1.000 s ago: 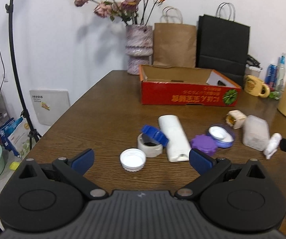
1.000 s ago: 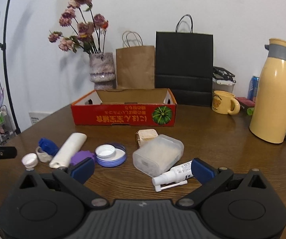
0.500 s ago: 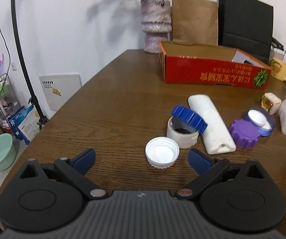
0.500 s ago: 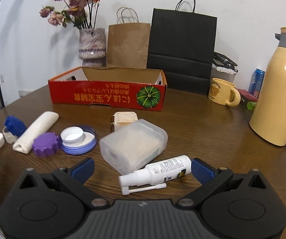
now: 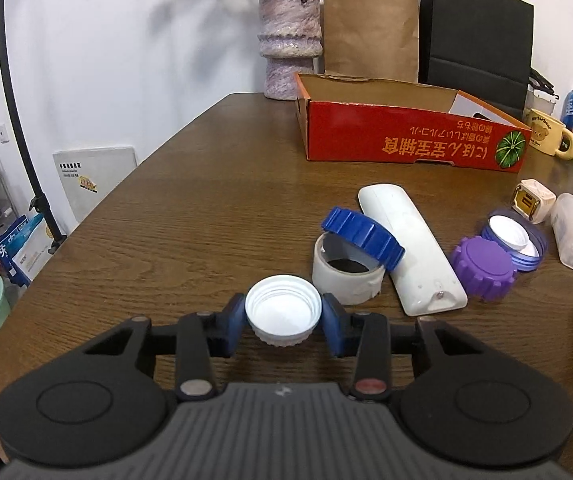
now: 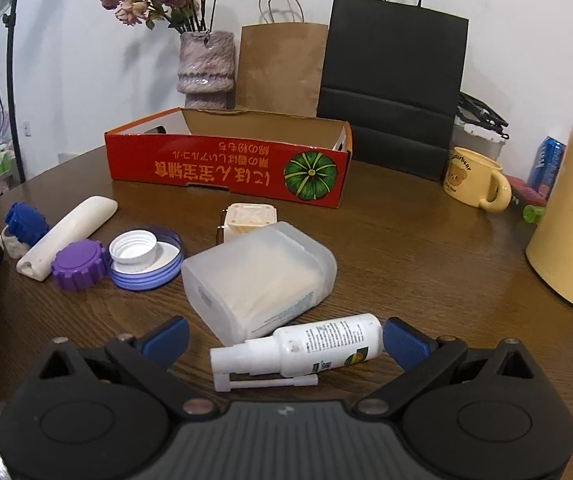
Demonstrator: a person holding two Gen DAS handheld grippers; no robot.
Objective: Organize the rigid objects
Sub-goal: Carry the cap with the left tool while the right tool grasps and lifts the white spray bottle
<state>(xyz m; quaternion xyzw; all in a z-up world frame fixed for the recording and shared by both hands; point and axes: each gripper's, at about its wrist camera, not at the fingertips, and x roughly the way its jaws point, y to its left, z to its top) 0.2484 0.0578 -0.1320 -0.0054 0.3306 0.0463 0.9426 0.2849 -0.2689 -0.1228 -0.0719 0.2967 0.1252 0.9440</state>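
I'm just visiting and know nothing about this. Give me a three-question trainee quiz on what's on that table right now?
1. True or false: the left tool is shut on the white cap.
2. What lies between the open right tool's fingers? A) spray bottle B) purple cap C) mug
3. Fill in: the blue cap leans tilted on the ____ tape roll.

Key: 1 true; 2 A; 3 white.
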